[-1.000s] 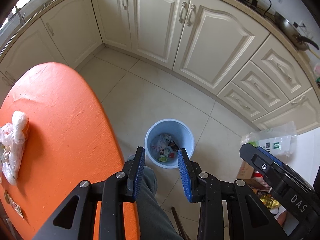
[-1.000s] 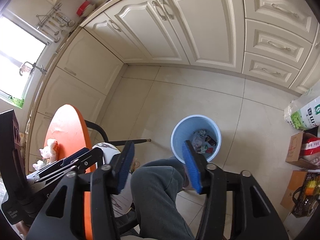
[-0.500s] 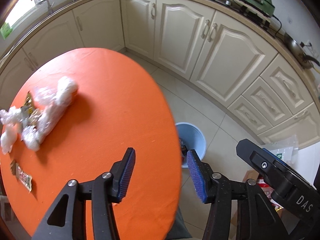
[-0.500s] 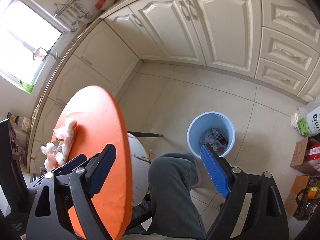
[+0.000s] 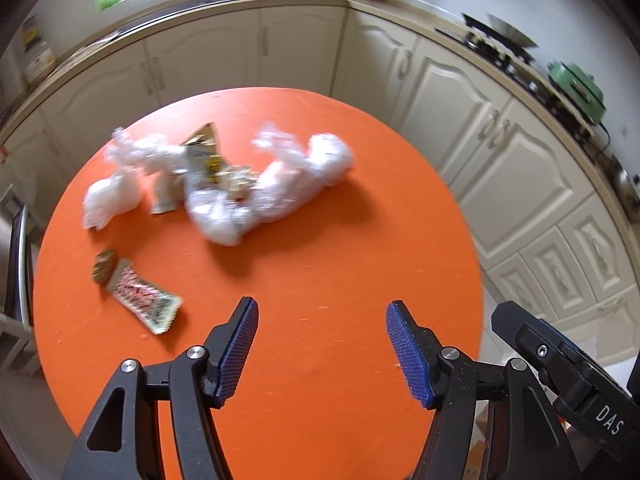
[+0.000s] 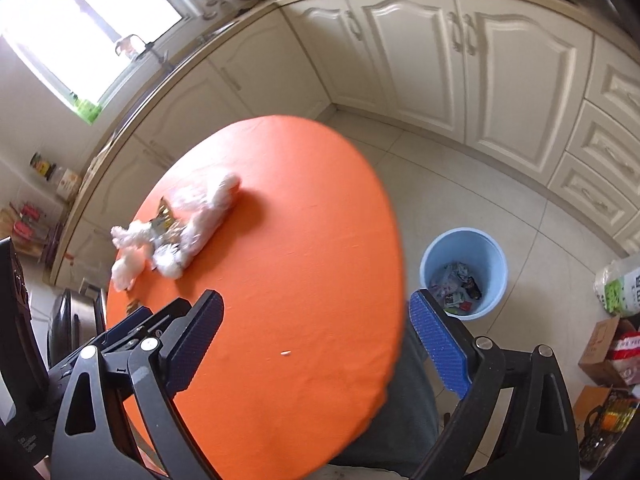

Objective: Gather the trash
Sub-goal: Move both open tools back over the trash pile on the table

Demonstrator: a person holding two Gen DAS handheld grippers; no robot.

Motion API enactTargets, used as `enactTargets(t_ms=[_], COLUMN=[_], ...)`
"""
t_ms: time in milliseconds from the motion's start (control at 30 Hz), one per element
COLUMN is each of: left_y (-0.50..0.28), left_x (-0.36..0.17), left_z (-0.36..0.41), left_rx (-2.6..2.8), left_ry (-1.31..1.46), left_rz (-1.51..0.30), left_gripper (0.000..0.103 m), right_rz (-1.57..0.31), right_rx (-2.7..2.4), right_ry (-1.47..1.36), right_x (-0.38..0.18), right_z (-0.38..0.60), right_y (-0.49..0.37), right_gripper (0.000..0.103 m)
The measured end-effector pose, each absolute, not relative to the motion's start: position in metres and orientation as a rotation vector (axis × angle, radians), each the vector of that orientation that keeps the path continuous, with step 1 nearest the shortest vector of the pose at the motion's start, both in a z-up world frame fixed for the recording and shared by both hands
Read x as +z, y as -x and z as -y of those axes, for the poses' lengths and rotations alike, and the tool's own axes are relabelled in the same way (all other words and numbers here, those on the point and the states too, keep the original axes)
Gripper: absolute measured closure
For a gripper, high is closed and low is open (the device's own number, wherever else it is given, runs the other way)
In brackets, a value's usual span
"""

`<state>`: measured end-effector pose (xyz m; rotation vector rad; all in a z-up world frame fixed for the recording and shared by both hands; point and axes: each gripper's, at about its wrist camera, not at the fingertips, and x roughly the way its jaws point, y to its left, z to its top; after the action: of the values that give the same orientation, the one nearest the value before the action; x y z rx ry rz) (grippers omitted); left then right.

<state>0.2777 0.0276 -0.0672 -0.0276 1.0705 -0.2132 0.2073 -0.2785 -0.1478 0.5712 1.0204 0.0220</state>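
Observation:
A pile of crumpled clear plastic bags with a gold snack wrapper lies on the far half of the round orange table. A flat printed wrapper lies at the table's left. My left gripper is open and empty above the table's near half. My right gripper is open and empty over the table's right edge. The plastic pile shows at the left in the right wrist view. The blue trash bin with wrappers inside stands on the floor right of the table.
Cream kitchen cabinets curve round the room behind the table. A stove and a green appliance sit on the counter. Cardboard boxes and a white-green bag stand on the floor at the right. A person's leg is below the table edge.
Both grippers have swung up and left from above the bin to over the orange table. Their jaws have opened wider. The trash pile has come into the middle of the left view.

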Motion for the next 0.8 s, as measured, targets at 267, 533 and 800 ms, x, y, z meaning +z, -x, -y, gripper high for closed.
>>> enactTargets(t_ms=[267, 533, 800], left_y=[-0.274, -0.266, -0.269], left_x=[-0.057, -0.059, -0.073], left_z=[-0.122, -0.212, -0.273], left_rx=[-0.094, 0.035, 0.120], left_ry=[0.156, 0.278, 0.382], left_rz=[-1.064, -1.076, -1.104], left_gripper=[0.041, 0.041, 0.041], right_rz=[-1.074, -1.125, -1.173], right_rx=[0.112, 0.214, 0.302], right_ry=[-0.433, -0.270, -0.101], right_x=[-0.143, -0.148, -0.160], right_z=[0.191, 0.103, 0.027], right_y=[-0.228, -0.260, -0.280], right_gripper=[0.006, 0.006, 0.006])
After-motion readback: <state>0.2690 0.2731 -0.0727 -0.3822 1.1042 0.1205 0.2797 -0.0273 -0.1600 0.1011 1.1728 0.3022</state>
